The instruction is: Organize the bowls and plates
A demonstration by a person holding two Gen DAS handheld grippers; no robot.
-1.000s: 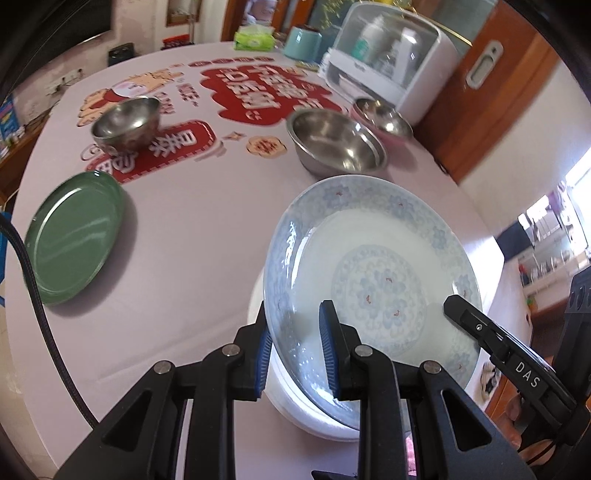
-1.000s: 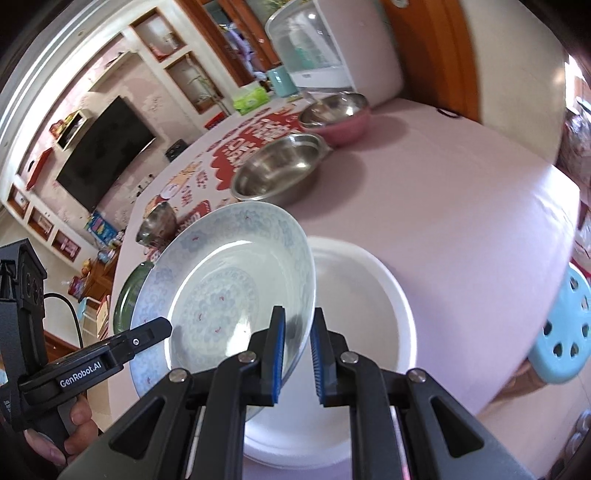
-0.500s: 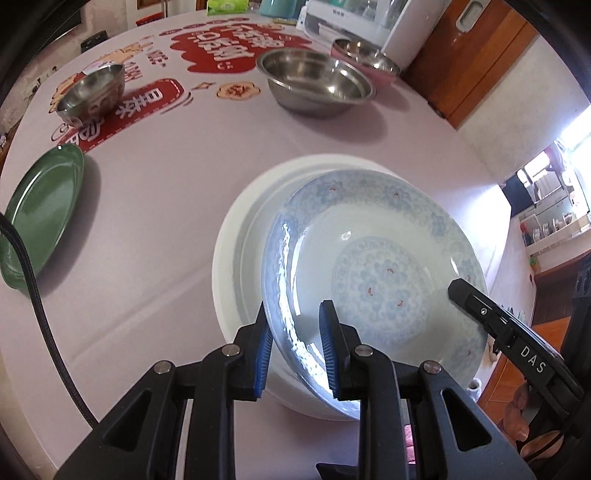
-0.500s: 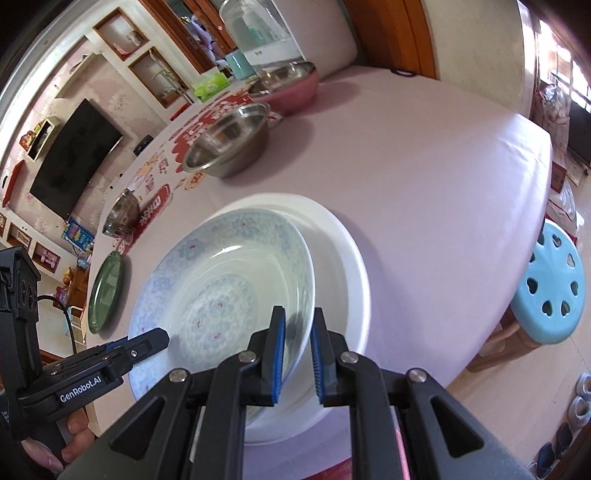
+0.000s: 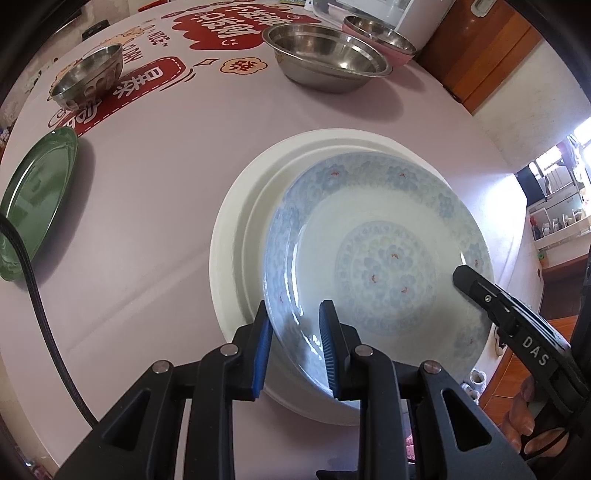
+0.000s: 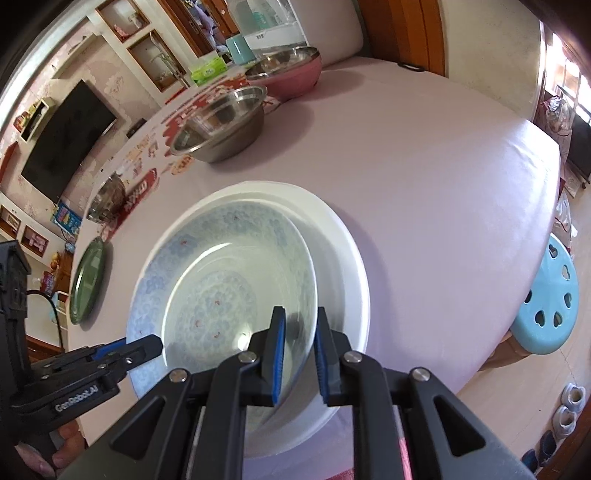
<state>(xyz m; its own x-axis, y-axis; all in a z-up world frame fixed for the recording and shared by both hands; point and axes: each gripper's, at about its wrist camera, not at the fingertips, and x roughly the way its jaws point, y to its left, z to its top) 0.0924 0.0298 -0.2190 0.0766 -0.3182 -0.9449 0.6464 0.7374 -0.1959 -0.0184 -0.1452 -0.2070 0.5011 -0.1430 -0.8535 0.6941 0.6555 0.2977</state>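
Note:
A blue-patterned plate (image 5: 380, 258) rests inside a larger white plate (image 5: 236, 236) on the pink table. My left gripper (image 5: 293, 347) straddles the patterned plate's near rim, jaws slightly apart. My right gripper (image 6: 298, 350) straddles the opposite rim (image 6: 312, 280), jaws also slightly parted. The patterned plate (image 6: 221, 288) and white plate (image 6: 351, 266) show in the right wrist view too. Each gripper shows in the other's view, the right one (image 5: 476, 284) and the left one (image 6: 144, 345).
A green plate (image 5: 33, 199) lies at the left. A small steel bowl (image 5: 88, 75), a large steel bowl (image 5: 325, 55) and a pink-sided bowl (image 5: 380, 40) stand farther back. A white appliance (image 6: 273, 22) is behind. A blue stool (image 6: 546, 306) stands beside the table.
The patterned plate has come down from a tilted hold onto the white plate. Both grippers' jaws have widened a little around its rim.

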